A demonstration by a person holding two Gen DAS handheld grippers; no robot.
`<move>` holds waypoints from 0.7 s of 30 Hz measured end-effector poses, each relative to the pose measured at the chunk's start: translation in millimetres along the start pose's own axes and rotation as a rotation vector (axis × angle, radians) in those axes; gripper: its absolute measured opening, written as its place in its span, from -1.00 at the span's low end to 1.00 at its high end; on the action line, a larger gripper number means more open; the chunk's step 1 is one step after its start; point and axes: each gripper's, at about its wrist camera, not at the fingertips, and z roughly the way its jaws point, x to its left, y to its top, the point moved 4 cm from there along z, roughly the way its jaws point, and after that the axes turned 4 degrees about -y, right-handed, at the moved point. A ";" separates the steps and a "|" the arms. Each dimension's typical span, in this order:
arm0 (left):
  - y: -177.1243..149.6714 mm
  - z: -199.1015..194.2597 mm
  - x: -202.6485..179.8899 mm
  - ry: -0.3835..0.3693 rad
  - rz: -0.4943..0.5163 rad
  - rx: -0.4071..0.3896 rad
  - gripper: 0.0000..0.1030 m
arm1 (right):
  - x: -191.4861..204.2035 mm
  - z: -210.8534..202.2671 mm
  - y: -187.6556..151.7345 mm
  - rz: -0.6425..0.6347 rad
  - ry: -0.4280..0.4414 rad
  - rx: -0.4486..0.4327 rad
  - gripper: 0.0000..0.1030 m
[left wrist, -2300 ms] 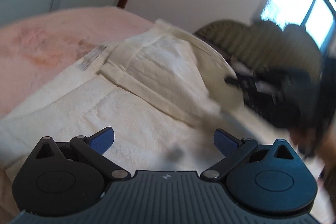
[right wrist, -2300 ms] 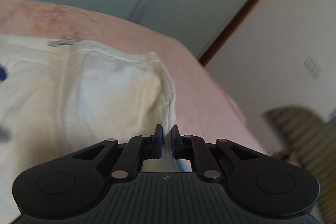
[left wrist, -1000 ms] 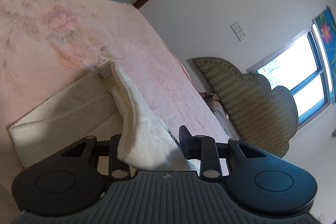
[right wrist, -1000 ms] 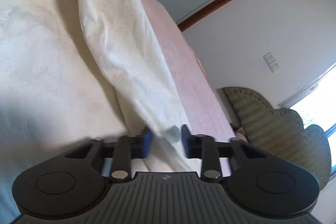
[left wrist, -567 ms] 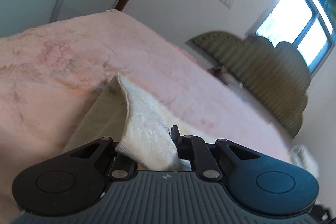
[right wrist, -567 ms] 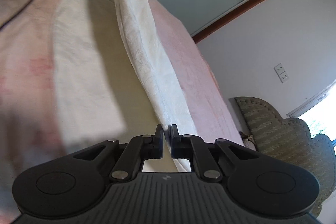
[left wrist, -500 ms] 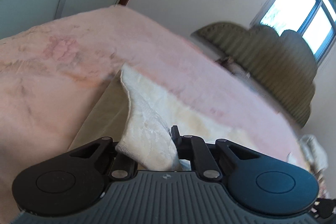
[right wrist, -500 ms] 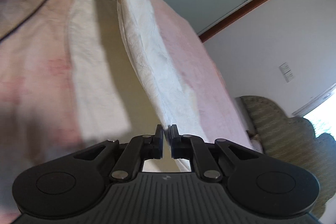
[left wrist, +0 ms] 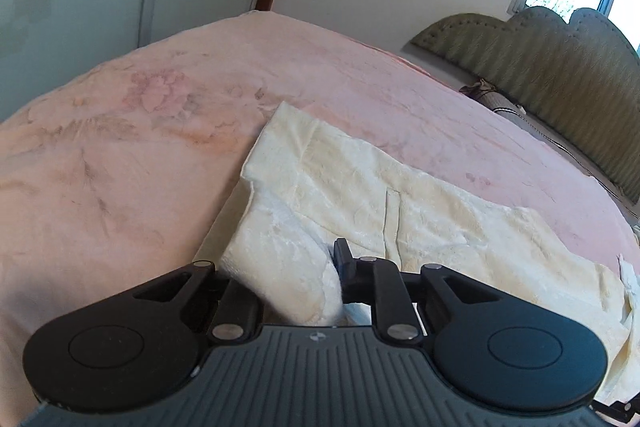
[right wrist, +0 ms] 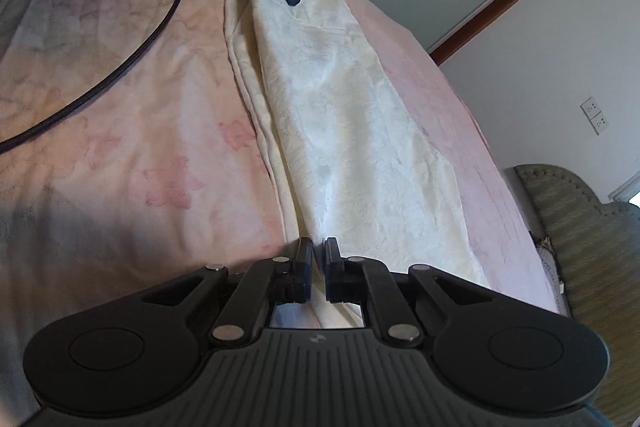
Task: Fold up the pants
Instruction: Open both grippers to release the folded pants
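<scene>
Now the cream textured cotton pants [right wrist: 352, 131] lie folded lengthwise on the pink floral bedspread [right wrist: 120, 131], no longer lifted as a moment ago; the right gripper [right wrist: 316, 269] pinches one end tight, while the left gripper [left wrist: 280, 279], its jaws just easing apart, still clasps the other, so release looks near

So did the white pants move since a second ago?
Yes. The lifted fold of the pants, pinched by both grippers, has come down across the pink bedspread toward the headboard side, now lying flatter.
</scene>
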 end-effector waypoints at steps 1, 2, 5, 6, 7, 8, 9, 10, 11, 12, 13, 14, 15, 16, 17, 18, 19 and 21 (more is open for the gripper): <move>-0.3 -2.5 0.0 0.009 0.005 -0.005 -0.50 | 2.4 -6.5 0.7 0.026 0.019 -0.008 -0.88; -0.5 -3.7 0.4 0.017 0.007 -0.005 -0.47 | 2.3 -11.4 1.4 0.047 0.032 -0.016 -0.88; 5.7 -7.0 -6.6 0.029 -0.003 0.010 -0.26 | -3.5 -10.8 -4.2 0.145 0.060 -0.016 -0.88; 7.9 -11.8 -7.1 0.045 -0.007 0.009 -0.08 | -6.4 -11.8 -5.3 0.175 0.067 -0.020 -0.87; 11.1 -18.0 -7.4 0.063 -0.009 0.002 0.02 | -9.1 -15.6 -6.7 0.192 0.079 -0.013 -0.87; 14.4 -25.7 -5.8 0.085 -0.011 -0.019 0.22 | -11.6 -21.2 -7.0 0.196 0.099 -0.015 -0.85; 17.6 -34.8 -5.7 0.126 -0.009 -0.054 0.34 | -16.3 -30.1 -8.3 0.210 0.141 -0.031 -0.85; 21.1 -44.0 -5.7 0.176 0.001 -0.094 0.37 | -23.1 -37.9 -10.2 0.247 0.167 -0.048 -0.85; 25.4 -53.9 -7.1 0.231 0.021 -0.141 0.38 | -32.2 -44.1 -13.4 0.296 0.165 -0.061 -0.85; 30.3 -63.7 -10.8 0.281 0.043 -0.190 0.42 | -43.8 -47.2 -19.3 0.350 0.138 -0.065 -0.85; 34.8 -72.0 -16.0 0.312 0.061 -0.233 0.45 | -57.4 -49.7 -29.2 0.409 0.093 -0.056 -0.84; 38.8 -77.9 -23.6 0.315 0.074 -0.263 0.52 | -70.9 -49.2 -41.4 0.470 0.035 -0.031 -0.84; 41.5 -81.3 -33.6 0.290 0.090 -0.281 0.59 | -83.7 -46.5 -56.1 0.528 -0.032 0.012 -0.84; 42.9 -81.5 -46.6 0.242 0.116 -0.282 0.63 | -94.0 -44.5 -70.6 0.581 -0.088 0.054 -0.84; 43.3 -78.6 -62.8 0.174 0.154 -0.266 0.67 | -106.6 -42.2 -90.7 0.661 -0.149 0.102 -0.84; 41.2 -74.0 -79.4 0.109 0.195 -0.243 0.67 | -115.6 -42.9 -110.3 0.739 -0.191 0.136 -0.83; 36.1 -66.5 -102.4 0.025 0.256 -0.208 0.67 | -121.9 -44.3 -128.6 0.809 -0.221 0.168 -0.82; 20.7 -52.3 -144.9 -0.124 0.369 -0.145 0.67 | -127.8 -48.3 -166.0 0.943 -0.248 0.239 -0.66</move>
